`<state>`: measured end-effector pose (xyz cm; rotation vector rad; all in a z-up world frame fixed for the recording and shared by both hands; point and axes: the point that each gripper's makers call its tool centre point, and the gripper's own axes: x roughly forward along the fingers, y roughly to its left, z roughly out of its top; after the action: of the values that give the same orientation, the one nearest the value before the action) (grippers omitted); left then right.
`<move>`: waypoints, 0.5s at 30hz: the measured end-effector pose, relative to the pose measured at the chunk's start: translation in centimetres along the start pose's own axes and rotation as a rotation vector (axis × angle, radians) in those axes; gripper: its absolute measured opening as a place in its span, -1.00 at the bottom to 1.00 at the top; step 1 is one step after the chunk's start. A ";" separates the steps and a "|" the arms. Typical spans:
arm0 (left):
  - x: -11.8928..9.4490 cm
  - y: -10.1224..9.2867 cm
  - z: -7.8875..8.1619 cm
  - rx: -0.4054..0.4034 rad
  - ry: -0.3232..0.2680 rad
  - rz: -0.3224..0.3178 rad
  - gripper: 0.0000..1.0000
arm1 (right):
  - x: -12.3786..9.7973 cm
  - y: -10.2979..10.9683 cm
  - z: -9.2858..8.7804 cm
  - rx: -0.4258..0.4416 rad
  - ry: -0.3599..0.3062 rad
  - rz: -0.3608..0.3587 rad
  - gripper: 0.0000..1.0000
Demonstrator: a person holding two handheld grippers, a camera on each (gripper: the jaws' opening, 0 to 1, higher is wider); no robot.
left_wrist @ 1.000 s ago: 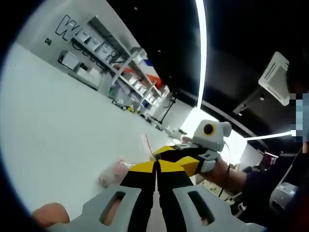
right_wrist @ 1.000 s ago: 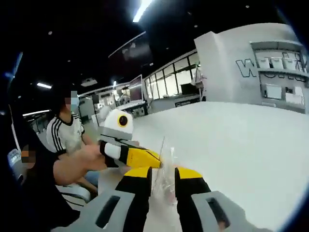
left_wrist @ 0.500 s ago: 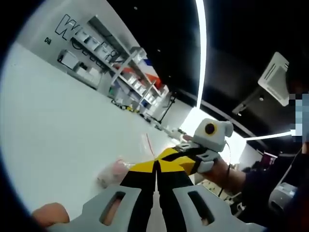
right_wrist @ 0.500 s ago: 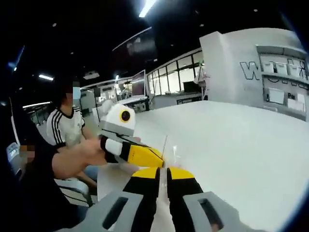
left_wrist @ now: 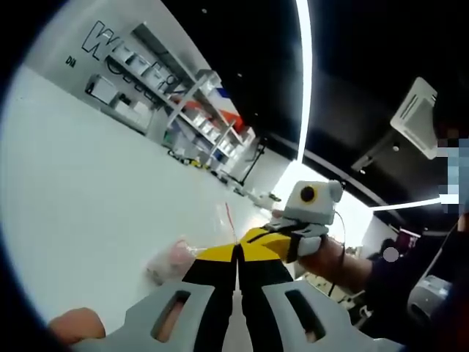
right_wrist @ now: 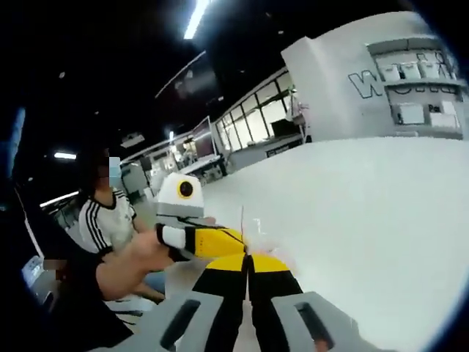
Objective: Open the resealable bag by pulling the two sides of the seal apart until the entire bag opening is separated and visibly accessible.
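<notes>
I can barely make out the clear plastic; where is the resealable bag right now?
The clear resealable bag hangs above the white table, pinched between the meeting yellow-tipped left gripper and right gripper.

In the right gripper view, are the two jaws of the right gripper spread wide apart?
No, the yellow-tipped jaws of the right gripper stand pressed together, pinching the thin clear edge of the resealable bag that rises between them.

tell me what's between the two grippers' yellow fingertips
In the right gripper view, the thin clear top edge of the resealable bag stands between the left gripper and the right gripper, whose tips nearly meet.
</notes>
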<state>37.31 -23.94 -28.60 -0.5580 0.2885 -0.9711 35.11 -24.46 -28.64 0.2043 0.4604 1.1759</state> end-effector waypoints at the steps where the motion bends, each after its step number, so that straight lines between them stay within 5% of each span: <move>1: 0.0 0.0 0.0 0.000 -0.001 0.000 -0.99 | -0.1 0.0 0.0 0.037 -0.007 0.005 -1.00; 15: -0.1 0.2 -0.1 0.026 0.013 0.022 -0.99 | -0.3 -0.8 0.6 0.111 -0.033 -0.006 -1.00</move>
<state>37.35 -23.81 -28.81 -0.5243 0.2931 -0.9558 36.02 -24.98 -28.37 0.3177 0.4979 1.1408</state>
